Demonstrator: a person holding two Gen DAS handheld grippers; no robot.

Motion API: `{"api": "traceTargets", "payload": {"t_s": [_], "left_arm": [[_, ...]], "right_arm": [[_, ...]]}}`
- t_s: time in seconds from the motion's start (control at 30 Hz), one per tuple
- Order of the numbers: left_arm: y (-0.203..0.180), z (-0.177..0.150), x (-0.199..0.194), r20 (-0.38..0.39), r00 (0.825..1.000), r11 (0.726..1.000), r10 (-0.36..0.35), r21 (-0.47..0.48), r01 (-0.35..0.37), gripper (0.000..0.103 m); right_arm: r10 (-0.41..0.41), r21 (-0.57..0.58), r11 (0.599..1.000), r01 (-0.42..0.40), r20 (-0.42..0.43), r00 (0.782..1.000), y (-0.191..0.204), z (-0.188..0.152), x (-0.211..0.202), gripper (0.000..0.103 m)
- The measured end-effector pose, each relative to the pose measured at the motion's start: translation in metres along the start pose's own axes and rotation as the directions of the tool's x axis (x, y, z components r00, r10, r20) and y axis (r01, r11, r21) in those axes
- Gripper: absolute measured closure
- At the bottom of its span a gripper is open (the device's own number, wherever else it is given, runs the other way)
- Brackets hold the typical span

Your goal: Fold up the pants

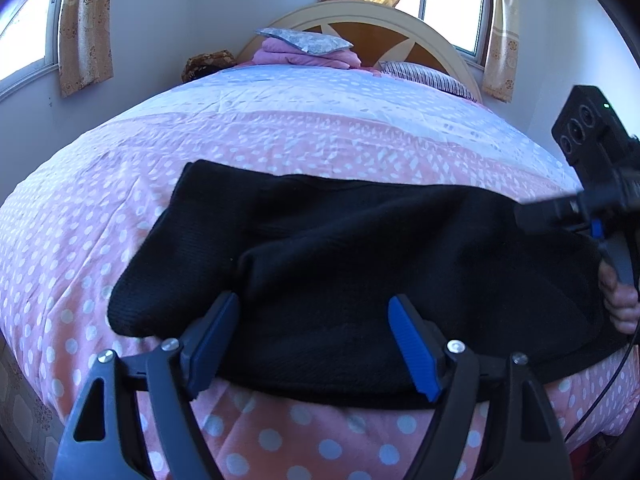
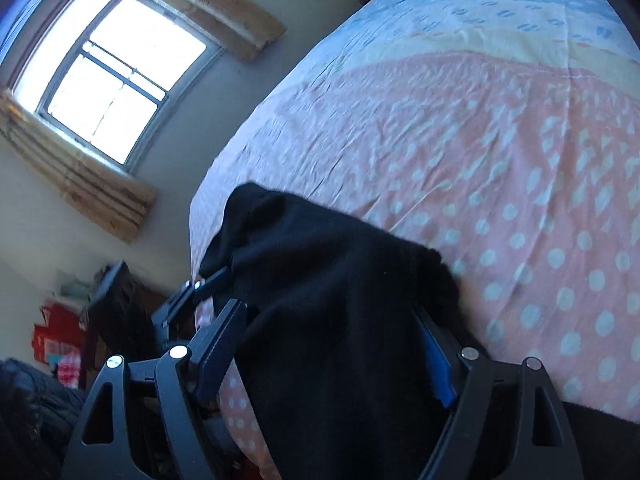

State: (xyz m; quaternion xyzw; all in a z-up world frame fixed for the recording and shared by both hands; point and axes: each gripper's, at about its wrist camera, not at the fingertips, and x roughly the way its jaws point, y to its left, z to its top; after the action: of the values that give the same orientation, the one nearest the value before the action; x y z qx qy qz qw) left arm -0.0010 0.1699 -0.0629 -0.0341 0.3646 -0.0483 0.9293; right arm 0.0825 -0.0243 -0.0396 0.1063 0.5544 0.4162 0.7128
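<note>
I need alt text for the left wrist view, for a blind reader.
Black pants lie across a pink polka-dot bedspread, with the open left gripper over their near edge. The right gripper enters at right.

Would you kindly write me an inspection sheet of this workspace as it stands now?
Surface: bed with a pink and blue dotted cover, lightly creased.
Job's things: black pants lie across the near edge, partly folded, one layer over another.
Clutter: folded pink bedding with a grey pillow on top and a striped pillow by the headboard.
Grippers: left gripper open over the pants; right gripper open astride the pants.
Cables: a thin black cable by the right gripper.
Surroundings: curtained windows; red boxes on the floor.
</note>
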Motion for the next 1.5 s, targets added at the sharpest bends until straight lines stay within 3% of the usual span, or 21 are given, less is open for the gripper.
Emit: {"api": "traceTargets", "payload": {"t_s": [0.1,0.23,0.3,0.37,0.5,0.57,0.63,0.67,0.73,0.77,0.83,0.97,1.03,1.13,1.17,1.2,1.3,1.33,1.43,1.47,1.5], "left_arm": [[-0.001,0.001,0.000,-0.001,1.000,1.000,0.002,-0.001,-0.002,0.023],[-0.001,0.000,0.000,-0.002,1.000,1.000,0.005,-0.003,-0.005,0.023],[-0.001,0.001,0.000,-0.003,1.000,1.000,0.001,-0.002,-0.001,0.023],[0.000,0.001,0.000,-0.004,1.000,1.000,-0.004,-0.002,0.004,0.023],[0.001,0.000,-0.001,-0.002,1.000,1.000,-0.013,0.005,0.013,0.023],[0.001,-0.001,-0.001,0.002,1.000,1.000,-0.007,0.008,0.007,0.023],[0.000,-0.002,-0.001,0.006,1.000,1.000,-0.003,0.009,0.003,0.023],[0.000,-0.002,-0.002,0.006,1.000,1.000,-0.003,0.009,0.003,0.023],[-0.001,-0.002,-0.002,0.005,1.000,1.000,-0.005,0.011,0.005,0.023],[-0.001,-0.002,-0.002,0.004,1.000,1.000,-0.006,0.011,0.006,0.023],[-0.002,-0.002,-0.002,0.005,1.000,1.000,-0.002,0.017,0.002,0.023],[-0.005,-0.001,-0.002,0.002,1.000,1.000,0.003,0.022,-0.003,0.022],[-0.005,0.000,-0.002,-0.004,1.000,1.000,0.002,0.023,-0.002,0.022],[-0.004,0.003,-0.001,-0.014,1.000,1.000,0.002,0.023,-0.001,0.022],[-0.004,0.003,-0.001,-0.016,1.000,1.000,0.002,0.022,-0.002,0.022],[-0.004,0.004,-0.001,-0.018,1.000,1.000,0.002,0.019,-0.002,0.022],[-0.004,0.005,0.000,-0.017,1.000,1.000,0.006,0.015,-0.005,0.022],[-0.004,0.005,0.001,-0.017,1.000,1.000,0.006,0.014,-0.006,0.022],[-0.003,0.005,0.001,-0.022,1.000,1.000,0.008,0.014,-0.007,0.022],[-0.004,0.006,0.001,-0.023,1.000,1.000,0.008,0.014,-0.008,0.022],[-0.003,0.006,0.002,-0.026,1.000,1.000,0.008,0.014,-0.008,0.022]], "right_arm": [[0.004,-0.066,0.998,-0.006,-0.036,0.999,0.013,-0.004,0.010,0.021],[0.019,0.006,1.000,-0.019,0.012,1.000,0.003,0.016,0.028,0.021],[-0.044,0.021,0.999,0.043,0.056,0.997,-0.001,0.024,0.036,0.023],[-0.187,0.033,0.982,0.184,0.127,0.974,-0.001,0.028,0.028,0.026],[-0.276,0.021,0.961,0.276,0.158,0.948,-0.003,0.024,0.008,0.060],[-0.346,0.016,0.938,0.347,0.139,0.928,-0.009,0.022,0.001,0.064],[-0.517,0.044,0.854,0.518,0.171,0.838,-0.027,0.018,-0.016,0.061],[-0.524,0.078,0.851,0.519,0.168,0.835,-0.036,0.017,-0.024,0.061],[-0.441,0.179,0.894,0.411,0.186,0.878,-0.054,0.014,-0.046,0.061],[-0.451,0.202,0.888,0.414,0.204,0.869,-0.054,0.012,-0.055,0.061],[-0.460,0.171,0.887,0.429,0.245,0.853,-0.044,0.007,-0.066,0.061],[-0.405,0.049,0.913,0.404,0.211,0.890,-0.006,-0.005,-0.046,0.061],[-0.478,0.014,0.878,0.479,0.111,0.872,-0.001,-0.011,-0.019,0.061],[-0.502,0.020,0.863,0.505,0.149,0.852,-0.002,-0.020,-0.029,0.061],[-0.528,0.058,0.848,0.527,0.173,0.831,-0.007,-0.021,-0.045,0.061],[-0.584,0.122,0.812,0.571,0.210,0.784,-0.013,-0.022,-0.068,0.060],[-0.752,0.334,0.659,0.674,0.255,0.608,-0.046,-0.028,-0.139,0.060],[-0.823,0.429,0.564,0.706,0.224,0.521,-0.068,-0.031,-0.169,0.060],[-0.931,0.594,0.350,0.724,0.132,0.341,-0.124,-0.042,-0.235,0.060],[-0.950,0.628,0.283,0.725,0.080,0.302,-0.146,-0.046,-0.254,0.060],[-0.959,0.650,0.225,0.726,0.017,0.281,-0.167,-0.050,-0.269,0.060]]}}
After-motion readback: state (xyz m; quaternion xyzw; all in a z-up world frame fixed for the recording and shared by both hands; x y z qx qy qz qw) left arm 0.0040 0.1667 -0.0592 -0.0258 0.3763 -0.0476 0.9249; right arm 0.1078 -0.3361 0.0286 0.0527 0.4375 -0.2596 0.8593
